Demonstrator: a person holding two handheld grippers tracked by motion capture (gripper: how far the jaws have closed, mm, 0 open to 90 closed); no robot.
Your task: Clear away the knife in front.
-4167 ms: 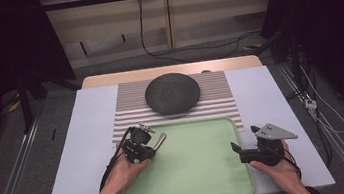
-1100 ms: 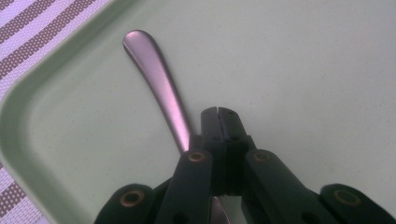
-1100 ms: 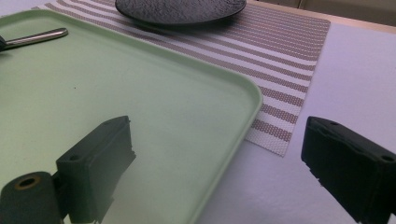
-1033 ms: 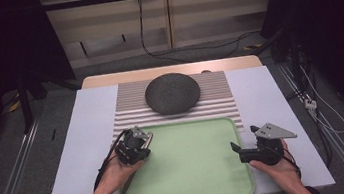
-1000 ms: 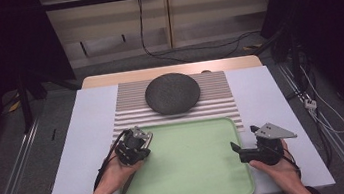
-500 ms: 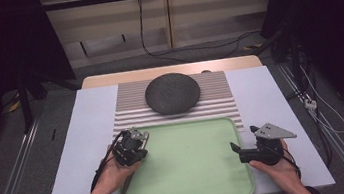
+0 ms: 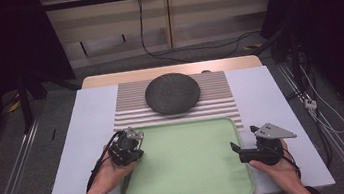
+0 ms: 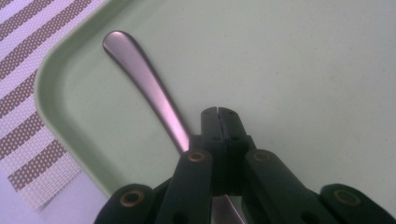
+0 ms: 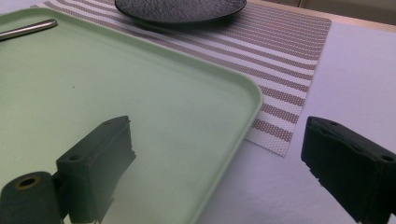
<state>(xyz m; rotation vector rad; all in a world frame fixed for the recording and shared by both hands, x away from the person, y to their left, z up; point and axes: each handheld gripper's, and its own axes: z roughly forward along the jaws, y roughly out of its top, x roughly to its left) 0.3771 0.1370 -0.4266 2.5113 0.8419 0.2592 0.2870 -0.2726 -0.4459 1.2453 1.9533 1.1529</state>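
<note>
High view: a person sits at a pale table (image 7: 84, 138) and holds a two-jaw gripper in each hand, forearms coming in from the bottom edge. A light green tray (image 7: 191, 185) lies nearest the person, and behind it a brown-and-white striped mat (image 7: 220, 98) carries a dark round plate (image 7: 172, 93).

The left gripper (image 7: 130, 142) sits over the tray's near-left corner, by the rim. In the left gripper view its two black jaws are pressed together with no gap between the tips. A metal utensil handle (image 8: 144, 79) — the rounded end of a piece of cutlery; its working end is hidden under the gripper — lies on the tray floor just to the left of those closed jaws and runs beneath the gripper body. Whether the jaws pinch it lower down cannot be told; at the tips they close on nothing. The handle's end points toward the tray's rounded corner, close to the rim but not touching it.

The right gripper (image 7: 240, 149) rests over the tray's right rim. In the right gripper view its jaws stand wide apart and hold nothing — one jaw over the green tray floor, the other over the bare table, with the tray's edge (image 9: 233, 140) between them. The same view shows the handle tip at the far left.
</note>
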